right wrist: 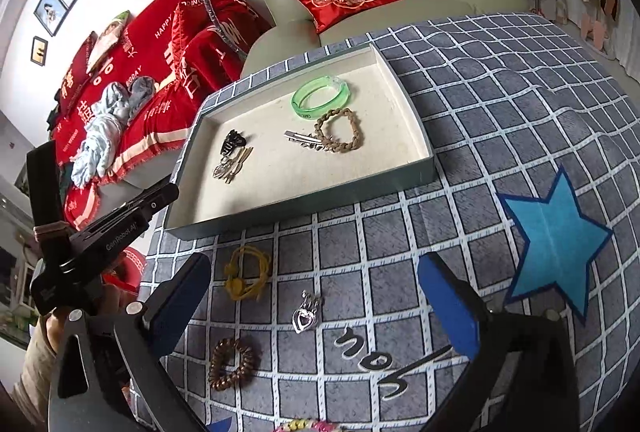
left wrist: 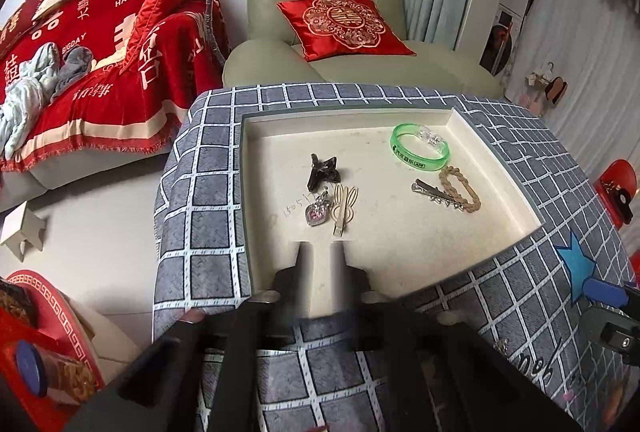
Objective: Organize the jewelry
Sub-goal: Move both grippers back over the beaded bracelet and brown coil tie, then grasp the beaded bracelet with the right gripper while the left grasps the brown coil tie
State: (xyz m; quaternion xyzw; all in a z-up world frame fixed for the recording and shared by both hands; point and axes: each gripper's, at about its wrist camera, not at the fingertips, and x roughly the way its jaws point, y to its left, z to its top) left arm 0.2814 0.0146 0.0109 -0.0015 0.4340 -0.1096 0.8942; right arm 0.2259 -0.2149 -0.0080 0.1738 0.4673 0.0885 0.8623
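Note:
A shallow cream-lined tray (left wrist: 496,168) (right wrist: 400,80) sits on the checked cloth. In it lie a green bangle (left wrist: 419,148) (right wrist: 320,97), a braided tan bracelet (left wrist: 460,188) (right wrist: 340,130), a silver clip (left wrist: 434,194) (right wrist: 304,141), a black claw clip (left wrist: 323,172) (right wrist: 233,143), a heart pendant (left wrist: 317,212) and a cream bunny clip (left wrist: 344,208). On the cloth lie a yellow hair tie (right wrist: 246,272), a silver heart pendant (right wrist: 306,312) and a brown coil tie (right wrist: 232,362). My left gripper (left wrist: 320,252) is blurred, narrowly open and empty over the tray's near edge. My right gripper (right wrist: 316,308) is open wide above the silver heart pendant.
A blue star patch (right wrist: 554,240) marks the cloth at right, with black writing (right wrist: 376,364) near it. A green armchair with a red cushion (left wrist: 344,24) stands behind the table, and a red-covered sofa (left wrist: 100,72) lies to the left. Something colourful shows at the bottom edge (right wrist: 308,426).

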